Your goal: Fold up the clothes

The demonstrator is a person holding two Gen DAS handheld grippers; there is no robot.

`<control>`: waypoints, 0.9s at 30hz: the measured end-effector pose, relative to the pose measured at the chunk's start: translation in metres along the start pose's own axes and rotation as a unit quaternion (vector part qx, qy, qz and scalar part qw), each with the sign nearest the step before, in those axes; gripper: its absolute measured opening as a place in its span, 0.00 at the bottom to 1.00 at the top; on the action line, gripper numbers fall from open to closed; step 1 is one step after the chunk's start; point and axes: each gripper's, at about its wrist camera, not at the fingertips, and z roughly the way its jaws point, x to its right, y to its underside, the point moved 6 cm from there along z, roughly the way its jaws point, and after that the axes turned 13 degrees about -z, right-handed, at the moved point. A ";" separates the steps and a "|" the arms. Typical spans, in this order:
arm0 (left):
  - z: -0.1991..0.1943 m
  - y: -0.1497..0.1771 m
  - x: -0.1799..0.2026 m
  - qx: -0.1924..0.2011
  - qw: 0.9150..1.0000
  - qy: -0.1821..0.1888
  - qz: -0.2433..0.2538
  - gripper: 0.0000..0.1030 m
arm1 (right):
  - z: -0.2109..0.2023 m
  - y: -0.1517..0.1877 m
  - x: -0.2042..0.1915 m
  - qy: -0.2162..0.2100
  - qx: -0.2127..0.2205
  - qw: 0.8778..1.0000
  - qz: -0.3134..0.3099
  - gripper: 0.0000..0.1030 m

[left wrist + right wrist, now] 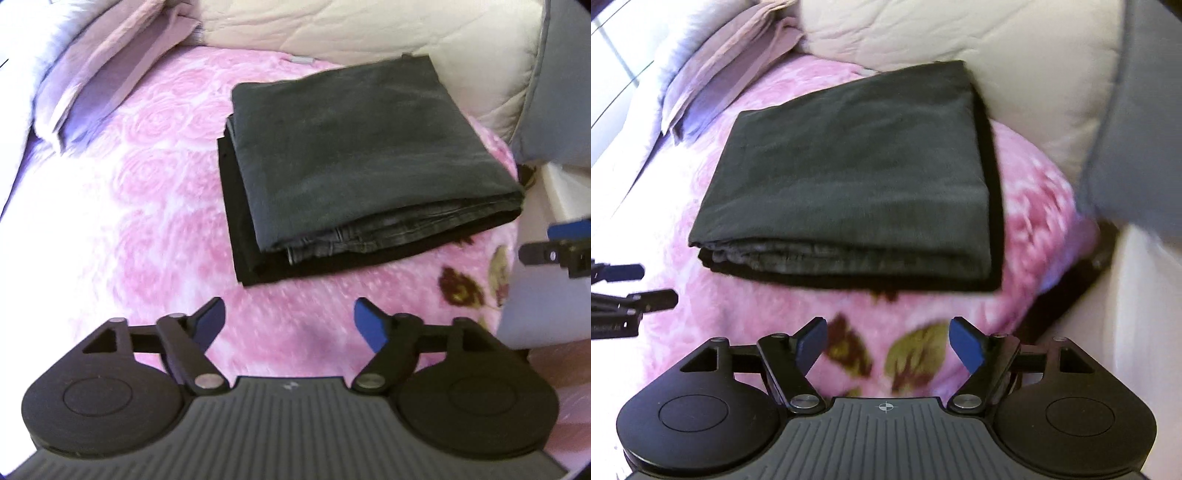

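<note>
A dark grey garment [362, 155] lies folded into a neat rectangle on top of a folded black garment [255, 266], both on the pink rose-pattern blanket [155, 155]. The same stack shows in the right wrist view [849, 177]. My left gripper [290, 317] is open and empty, hovering just short of the stack's near edge. My right gripper [888, 338] is open and empty, also just short of the stack. The right gripper's tip shows at the right edge of the left wrist view [546, 242]; the left one shows at the left edge of the right wrist view [631, 284].
A cream quilted duvet [332, 26] lies behind the stack. Mauve pillows [110, 62] lie at the far left. A grey cushion [557, 92] and a white piece of furniture [543, 266] stand at the right. The blanket has a brown-and-olive flower print [879, 358] near its front edge.
</note>
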 end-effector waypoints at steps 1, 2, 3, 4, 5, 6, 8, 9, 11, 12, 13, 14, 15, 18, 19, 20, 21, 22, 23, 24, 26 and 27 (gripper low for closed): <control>-0.007 0.004 -0.002 0.002 1.000 0.004 -0.011 0.78 | -0.009 0.004 -0.004 0.006 0.004 1.000 0.004 0.74; -0.014 0.008 -0.004 0.004 1.000 0.008 -0.022 0.79 | -0.019 0.009 -0.009 0.013 0.011 1.000 0.008 0.75; -0.023 0.012 -0.009 0.007 0.999 0.013 -0.039 0.79 | -0.029 0.013 -0.015 0.021 0.018 1.000 0.012 0.75; -0.033 0.016 -0.016 0.014 0.998 0.018 -0.055 0.80 | -0.040 0.017 -0.022 0.029 0.025 0.999 0.018 0.75; -0.044 0.019 -0.022 0.024 0.997 0.022 -0.063 0.82 | -0.052 0.022 -0.029 0.038 0.031 0.998 0.026 0.75; -0.054 0.023 -0.025 0.030 0.997 0.026 -0.063 0.82 | -0.064 0.027 -0.038 0.045 0.038 0.998 0.033 0.75; -0.076 0.031 -0.028 0.037 0.997 0.033 -0.054 0.84 | -0.088 0.038 -0.061 0.060 0.049 0.996 0.037 0.75; -0.087 0.035 -0.030 0.041 0.997 0.037 -0.050 0.85 | -0.099 0.043 -0.074 0.070 0.054 0.995 0.038 0.75; -0.108 0.043 -0.033 0.048 0.997 0.044 -0.041 0.86 | -0.124 0.054 -0.099 0.081 0.071 0.993 0.046 0.76; -0.119 0.047 -0.034 0.052 0.997 0.048 -0.037 0.87 | -0.135 0.060 -0.110 0.084 0.080 0.992 0.052 0.76; -0.130 0.051 -0.036 0.056 0.997 0.052 -0.032 0.87 | -0.146 0.066 -0.120 0.087 0.088 0.990 0.060 0.76; -0.141 0.055 -0.037 0.059 0.996 0.055 -0.028 0.88 | -0.156 0.072 -0.129 0.090 0.096 0.989 0.071 0.76; -0.152 0.059 -0.039 0.063 0.996 0.059 -0.023 0.88 | -0.164 0.078 -0.137 0.092 0.100 0.987 0.080 0.76; -0.183 0.070 -0.043 0.072 0.995 0.069 -0.011 0.88 | -0.183 0.088 -0.155 0.089 0.104 0.985 0.102 0.77; -0.189 0.073 -0.043 0.071 0.995 0.070 -0.008 0.88 | -0.188 0.088 -0.159 0.090 0.108 0.985 0.103 0.77; -0.194 0.076 -0.043 0.070 0.995 0.070 -0.004 0.88 | -0.194 0.087 -0.162 0.093 0.113 0.984 0.103 0.77; -0.197 0.077 -0.042 0.068 0.995 0.070 0.000 0.88 | -0.200 0.086 -0.164 0.096 0.117 0.983 0.102 0.77; -0.200 0.077 -0.041 0.068 0.995 0.069 0.001 0.88 | -0.204 0.084 -0.165 0.099 0.119 0.983 0.101 0.77; -0.202 0.077 -0.040 0.068 0.995 0.070 0.001 0.88 | -0.209 0.082 -0.166 0.102 0.122 0.982 0.100 0.77; -0.205 0.076 -0.039 0.069 0.995 0.070 0.001 0.88 | -0.213 0.079 -0.167 0.105 0.126 0.982 0.096 0.77; -0.210 0.075 -0.037 0.070 0.995 0.072 0.000 0.88 | -0.220 0.073 -0.168 0.113 0.130 0.981 0.090 0.77; -0.213 0.074 -0.037 0.072 0.995 0.074 -0.002 0.88 | -0.224 0.071 -0.170 0.117 0.131 0.980 0.089 0.77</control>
